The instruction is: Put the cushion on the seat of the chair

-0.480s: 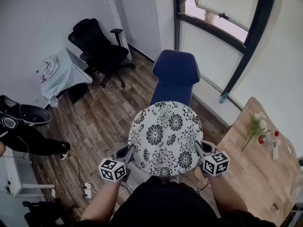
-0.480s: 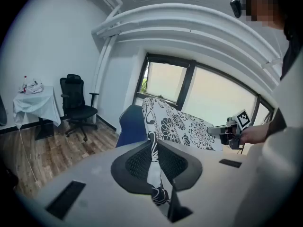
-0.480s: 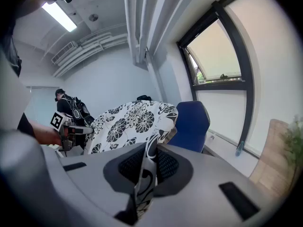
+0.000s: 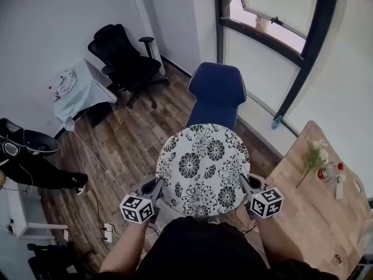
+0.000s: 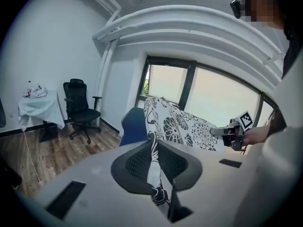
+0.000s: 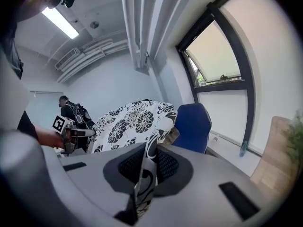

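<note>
A round white cushion point(image 4: 203, 169) with black flowers hangs level in front of me, above the seat of the blue chair point(image 4: 215, 95). My left gripper point(image 4: 156, 190) is shut on its left edge, and the fabric runs pinched between the jaws in the left gripper view point(image 5: 155, 174). On the other side my right gripper point(image 4: 245, 186) is shut on the cushion's right edge, the cloth point(image 6: 144, 178) squeezed in its jaws. The blue chair point(image 5: 132, 126) point(image 6: 191, 126) stands just beyond the cushion; its seat is hidden under it in the head view.
A black office chair point(image 4: 125, 60) stands at the far left by a small cloth-covered table point(image 4: 81, 92). A wooden table point(image 4: 317, 203) with a plant and a bottle is at my right. A person's legs point(image 4: 41, 171) lie at the left edge. Window wall point(image 4: 274, 51) behind the blue chair.
Hardly anything differs: the cushion and both grippers stay as they were, with only a slight shift of the view.
</note>
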A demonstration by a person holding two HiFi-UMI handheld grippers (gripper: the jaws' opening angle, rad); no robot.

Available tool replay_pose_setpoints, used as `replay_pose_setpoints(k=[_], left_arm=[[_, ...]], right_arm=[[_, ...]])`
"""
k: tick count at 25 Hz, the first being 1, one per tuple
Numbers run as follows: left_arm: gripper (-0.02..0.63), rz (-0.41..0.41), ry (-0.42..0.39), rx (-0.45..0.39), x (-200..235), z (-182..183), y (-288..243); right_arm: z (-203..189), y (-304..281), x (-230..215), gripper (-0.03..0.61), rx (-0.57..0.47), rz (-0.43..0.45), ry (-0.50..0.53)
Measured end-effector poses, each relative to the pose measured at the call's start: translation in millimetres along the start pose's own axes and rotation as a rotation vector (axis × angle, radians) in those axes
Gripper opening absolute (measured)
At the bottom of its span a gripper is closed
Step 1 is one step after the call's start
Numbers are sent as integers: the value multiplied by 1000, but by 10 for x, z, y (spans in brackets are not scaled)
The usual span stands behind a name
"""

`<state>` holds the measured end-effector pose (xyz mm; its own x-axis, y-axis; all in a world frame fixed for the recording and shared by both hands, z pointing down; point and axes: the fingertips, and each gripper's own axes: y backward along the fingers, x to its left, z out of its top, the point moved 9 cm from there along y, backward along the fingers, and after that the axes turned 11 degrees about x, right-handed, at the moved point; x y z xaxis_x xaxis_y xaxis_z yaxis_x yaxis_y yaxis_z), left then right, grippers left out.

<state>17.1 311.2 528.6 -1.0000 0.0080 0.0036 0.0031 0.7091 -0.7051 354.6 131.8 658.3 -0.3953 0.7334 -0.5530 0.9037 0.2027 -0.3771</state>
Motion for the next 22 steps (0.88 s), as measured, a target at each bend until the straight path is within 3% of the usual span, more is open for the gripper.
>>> replay_pose_setpoints(k=[11, 22], left_arm=[[28, 14, 50, 18, -31, -145, -163], [28, -74, 7, 24, 615, 408, -703]], right_arm=[[-18, -145, -138, 37, 7, 42, -15], [336, -542, -173, 37, -14, -46, -53]])
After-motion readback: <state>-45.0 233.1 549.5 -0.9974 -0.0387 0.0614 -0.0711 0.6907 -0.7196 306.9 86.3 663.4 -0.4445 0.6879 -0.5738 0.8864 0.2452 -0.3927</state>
